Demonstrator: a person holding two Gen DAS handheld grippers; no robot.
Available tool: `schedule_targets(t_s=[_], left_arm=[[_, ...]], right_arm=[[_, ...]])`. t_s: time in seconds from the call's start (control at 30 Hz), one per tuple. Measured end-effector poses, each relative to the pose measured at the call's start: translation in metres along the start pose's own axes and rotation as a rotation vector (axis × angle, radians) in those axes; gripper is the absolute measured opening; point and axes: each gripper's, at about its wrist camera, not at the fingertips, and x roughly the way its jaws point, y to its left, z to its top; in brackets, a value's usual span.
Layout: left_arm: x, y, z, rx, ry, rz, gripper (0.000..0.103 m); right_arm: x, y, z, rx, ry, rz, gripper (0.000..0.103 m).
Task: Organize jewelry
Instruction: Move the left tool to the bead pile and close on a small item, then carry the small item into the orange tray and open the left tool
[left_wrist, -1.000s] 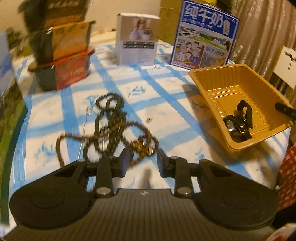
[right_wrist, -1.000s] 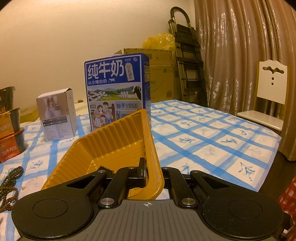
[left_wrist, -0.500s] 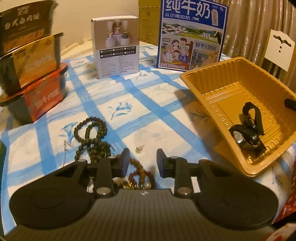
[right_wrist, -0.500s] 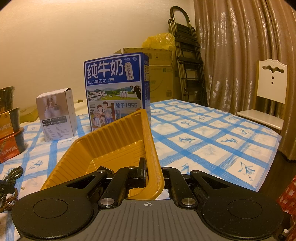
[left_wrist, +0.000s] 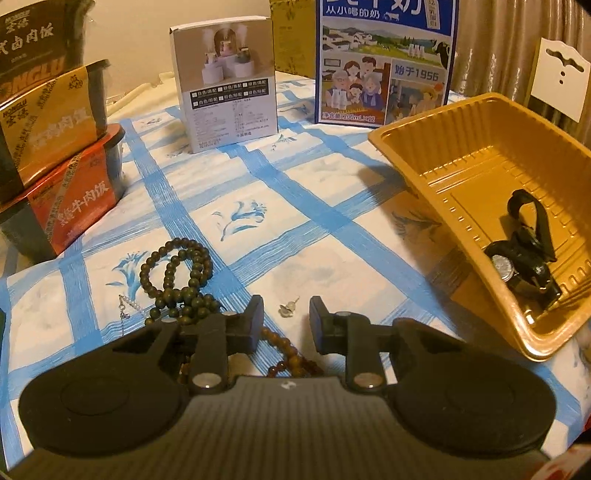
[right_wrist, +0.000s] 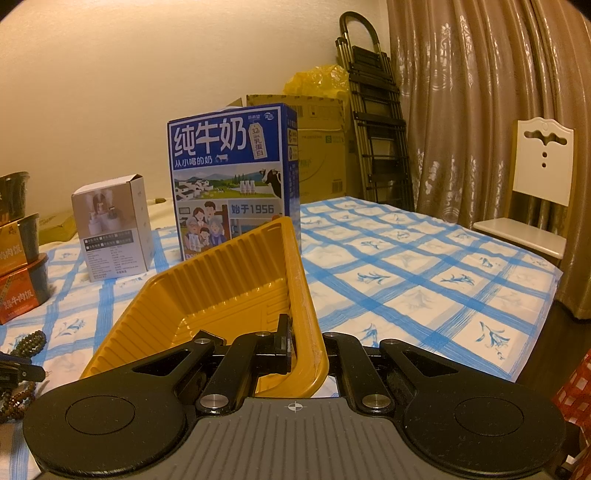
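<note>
Left gripper (left_wrist: 286, 319): jaws apart, nothing between them, low over the tablecloth (left_wrist: 314, 266); a small earring (left_wrist: 288, 307) lies on the cloth in the gap just ahead of the fingertips, untouched; dark beads (left_wrist: 177, 275) lie coiled just left of the left finger, with brown beads (left_wrist: 291, 360) running under the gripper body; a thin chain (left_wrist: 127, 306) lies beside the dark beads.

Right gripper (right_wrist: 306, 341): jaws clamped on the near rim of the tray (right_wrist: 221, 291), one finger inside, one outside; the tray is tilted, its near side raised; a black watch (left_wrist: 521, 258) lies in the tray's low corner.

Behind: milk carton (right_wrist: 232, 177) upright just past the tray; small box (right_wrist: 112, 229) to its left; stacked bowls (left_wrist: 55, 147) at far left; chair (right_wrist: 539, 184) and curtain (right_wrist: 480, 92) beyond the table.
</note>
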Motion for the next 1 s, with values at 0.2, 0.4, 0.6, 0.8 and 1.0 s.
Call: schedule_targets(t_s=[0.2, 0.4, 0.6, 0.8, 1.0], left_arm=[[0.009, 0.002, 0.001, 0.009, 0.011, 0.002, 0.020], [0.013, 0.000, -0.001, 0.036, 0.006, -0.031, 0.007], [0.005, -0.007, -0.002, 0.063, -0.015, -0.018, 0.007], [-0.021, -0.017, 0.007, 0.017, -0.061, -0.079, 0.007], [-0.050, -0.040, 0.020, -0.064, -0.085, -0.213, 0.007]], right_arm=[[0.000, 0.000, 0.000, 0.000, 0.000, 0.000, 0.005], [0.000, 0.000, 0.000, 0.000, 0.000, 0.000, 0.005], [0.000, 0.000, 0.000, 0.000, 0.001, 0.001, 0.005], [0.000, 0.000, 0.000, -0.001, 0.000, 0.000, 0.005], [0.000, 0.000, 0.001, 0.001, 0.001, 0.000, 0.005]])
